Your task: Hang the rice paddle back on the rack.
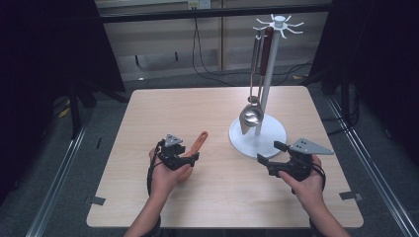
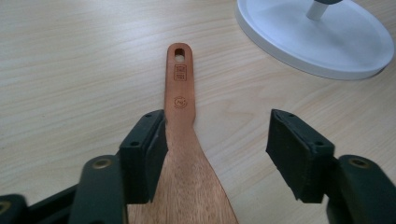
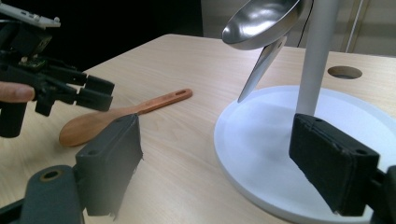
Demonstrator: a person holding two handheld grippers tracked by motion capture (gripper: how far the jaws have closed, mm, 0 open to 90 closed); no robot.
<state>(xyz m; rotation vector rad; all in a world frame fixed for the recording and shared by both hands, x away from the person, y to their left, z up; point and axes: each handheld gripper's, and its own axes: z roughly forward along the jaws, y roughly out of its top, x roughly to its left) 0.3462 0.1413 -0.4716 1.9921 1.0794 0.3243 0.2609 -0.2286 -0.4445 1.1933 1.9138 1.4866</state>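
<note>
The wooden spatula [image 2: 183, 140] lies flat on the desk [image 1: 148, 113], blade toward the person, handle pointing away toward the white stand [image 1: 258, 136]. The hanging hole at the handle's tip is the likely reason for that direction: it seems meant for one of the hooks on top of the stand.

Over to the left tool [image 1: 186, 159]. It sits low over the spatula where blade narrows into handle, jaws spread wide. In the left gripper view one pad [image 2: 145, 149] is right against the wood's edge, the other stands well off to the far side, so nothing is clamped. Looks like a line-up for a pinch across the neck, where the wood is slim enough to take.

The right tool [image 1: 269, 154] waits just beside the stand's round base, jaws wide apart and holding nothing. The right gripper view looks straight at the pole, perhaps placed to steady the stand.

Up on the stand, a steel ladle [image 1: 251, 114] and a second utensil with a dark handle [image 1: 266, 52] hang from the hooks, bowl just above the base. Several hooks are free, so there's room for the spatula.
</note>
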